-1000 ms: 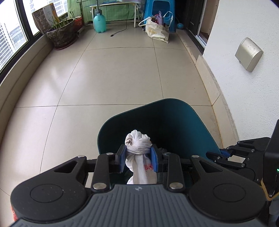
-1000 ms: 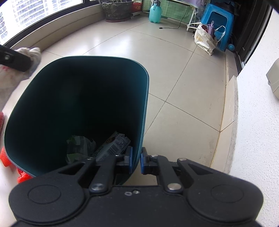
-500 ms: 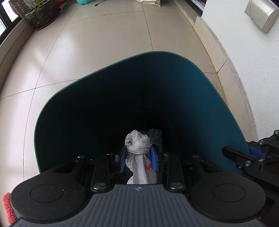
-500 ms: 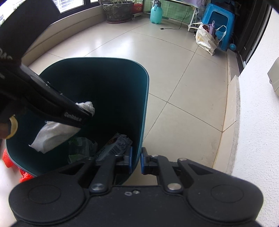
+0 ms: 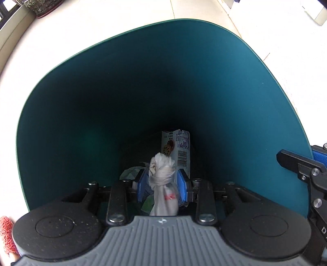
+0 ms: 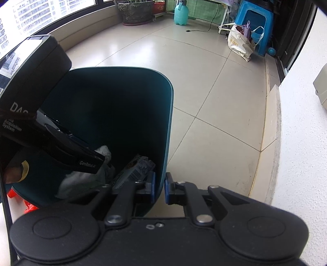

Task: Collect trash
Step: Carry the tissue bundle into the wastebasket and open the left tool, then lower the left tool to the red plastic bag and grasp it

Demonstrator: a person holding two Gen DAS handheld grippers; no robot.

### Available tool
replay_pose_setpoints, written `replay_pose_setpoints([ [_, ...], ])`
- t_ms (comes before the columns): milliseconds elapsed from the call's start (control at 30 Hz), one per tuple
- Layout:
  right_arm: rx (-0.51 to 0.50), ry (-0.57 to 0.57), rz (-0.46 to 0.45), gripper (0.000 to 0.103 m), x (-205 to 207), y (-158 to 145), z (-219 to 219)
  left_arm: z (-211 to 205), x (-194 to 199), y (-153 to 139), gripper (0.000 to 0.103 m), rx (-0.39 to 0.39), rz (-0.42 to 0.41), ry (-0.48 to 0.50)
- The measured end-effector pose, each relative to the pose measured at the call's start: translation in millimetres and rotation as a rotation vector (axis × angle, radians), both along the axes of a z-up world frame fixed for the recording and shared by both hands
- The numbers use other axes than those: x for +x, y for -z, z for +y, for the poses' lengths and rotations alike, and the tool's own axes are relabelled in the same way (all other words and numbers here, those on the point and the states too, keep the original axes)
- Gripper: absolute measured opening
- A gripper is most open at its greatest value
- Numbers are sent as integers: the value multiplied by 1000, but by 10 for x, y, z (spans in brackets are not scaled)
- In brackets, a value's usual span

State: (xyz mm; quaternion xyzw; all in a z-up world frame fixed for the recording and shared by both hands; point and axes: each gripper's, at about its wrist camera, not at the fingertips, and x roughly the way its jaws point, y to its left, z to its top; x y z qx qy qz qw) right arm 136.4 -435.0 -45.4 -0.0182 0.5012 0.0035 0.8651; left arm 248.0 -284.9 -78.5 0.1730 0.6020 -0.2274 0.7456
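Your left tool (image 5: 162, 185) pinches the knotted white rag (image 5: 162, 184), long axis along the fingers, knot forward, inside the teal bin (image 5: 102, 98) | your right tool (image 6: 159, 189) clamps the bin's rim.

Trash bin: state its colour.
Dark teal trash bin, clearest in the left wrist view.

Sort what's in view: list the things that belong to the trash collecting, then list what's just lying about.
Part of the job:
- teal bin, its rim pinched by the right gripper
- knotted white bag in the left gripper
- printed wrapper inside the bin

Lying about:
- plant pot
- spray bottle
- blue stool
- shopping bag
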Motion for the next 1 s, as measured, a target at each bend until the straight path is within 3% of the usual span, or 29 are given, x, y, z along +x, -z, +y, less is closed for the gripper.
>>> replay_pose_setpoints([
  [33,1,1,1,8,3,0,-2,8,0,-17,38,-8,0,-3],
  [100,2,2,2,8,7,-1,-3,46,-8,-69,62,-28,-18,-12],
  [133,0,-1,3,8,9,-1,-1,68,-18,-100,65,-38,-30,-13],
  [467,-84,-92,28,8,35,14,125,336,-250,-474,65,-93,-93,34],
  [733,-122,-194,74,11,98,11,179,782,-589,-1090,65,-187,-172,80],
  [1000,-149,-215,100,11,147,39,227,1371,-814,-1435,67,-227,-224,37],
])
